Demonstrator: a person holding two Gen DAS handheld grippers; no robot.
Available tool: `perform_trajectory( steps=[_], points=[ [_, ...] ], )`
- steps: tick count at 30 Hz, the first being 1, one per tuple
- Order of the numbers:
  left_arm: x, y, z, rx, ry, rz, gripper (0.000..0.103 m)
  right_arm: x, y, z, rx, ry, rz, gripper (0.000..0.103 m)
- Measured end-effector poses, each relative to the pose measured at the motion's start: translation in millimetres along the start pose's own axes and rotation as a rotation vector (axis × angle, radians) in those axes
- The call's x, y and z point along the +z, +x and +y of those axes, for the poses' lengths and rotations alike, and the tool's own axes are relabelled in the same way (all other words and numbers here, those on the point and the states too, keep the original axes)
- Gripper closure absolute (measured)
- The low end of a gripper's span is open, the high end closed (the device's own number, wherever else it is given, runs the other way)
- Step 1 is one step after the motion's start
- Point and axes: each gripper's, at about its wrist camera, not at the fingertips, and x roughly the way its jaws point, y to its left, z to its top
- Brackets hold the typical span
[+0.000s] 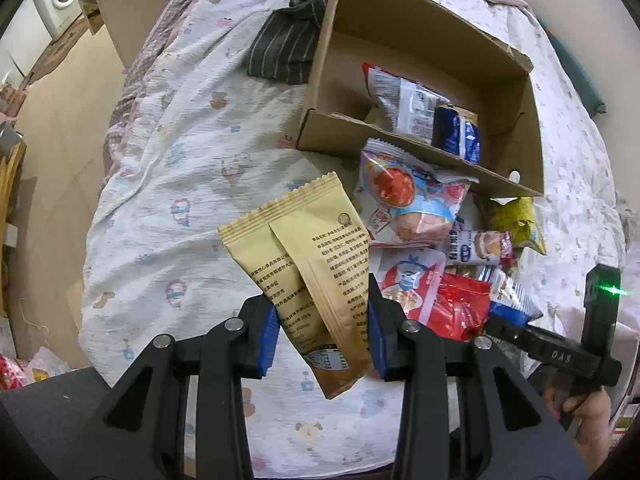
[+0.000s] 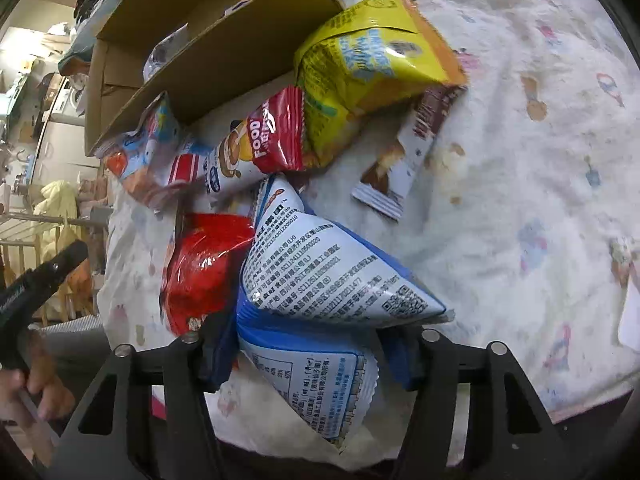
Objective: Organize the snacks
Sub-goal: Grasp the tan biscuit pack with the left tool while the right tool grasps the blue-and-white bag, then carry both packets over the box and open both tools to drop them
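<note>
- My left gripper point(image 1: 323, 332) is clamped on a tan paper-look snack pouch with dark printed text point(image 1: 316, 276); its blue pads press both sides, and the pouch is lifted above the patterned white bedspread point(image 1: 168, 184).
- My right gripper point(image 2: 308, 354) has closed on a crinkly blue-and-white foil snack bag point(image 2: 320, 304), which bulges between the pads.
- The open brown cardboard box point(image 1: 516, 92) sits on the bedspread beyond the pile. Inside it I see a silver-and-red packet point(image 1: 400, 100) and a dark blue packet point(image 1: 460, 132).
- Loose snacks lie in front of the box wall: a yellow bag point(image 2: 360, 68), a red-ended tube-shaped pack point(image 2: 256, 148), a shiny red pouch point(image 2: 204, 272) touching the bag I hold, and a brown-and-white bar wrapper point(image 2: 404, 160) off to the side.
- A striped dark cloth point(image 1: 288, 48) lies against the box's left wall.
</note>
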Motion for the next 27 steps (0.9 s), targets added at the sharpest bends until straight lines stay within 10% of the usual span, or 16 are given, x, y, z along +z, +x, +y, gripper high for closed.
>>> perform_trajectory(
  steps=[27],
  points=[
    [8.7, -16.1, -3.1, 0.087, 0.011, -0.122, 0.07, -0.2, -164.3, 44.4, 0.159, -0.199, -0.403, 0.042]
  ],
)
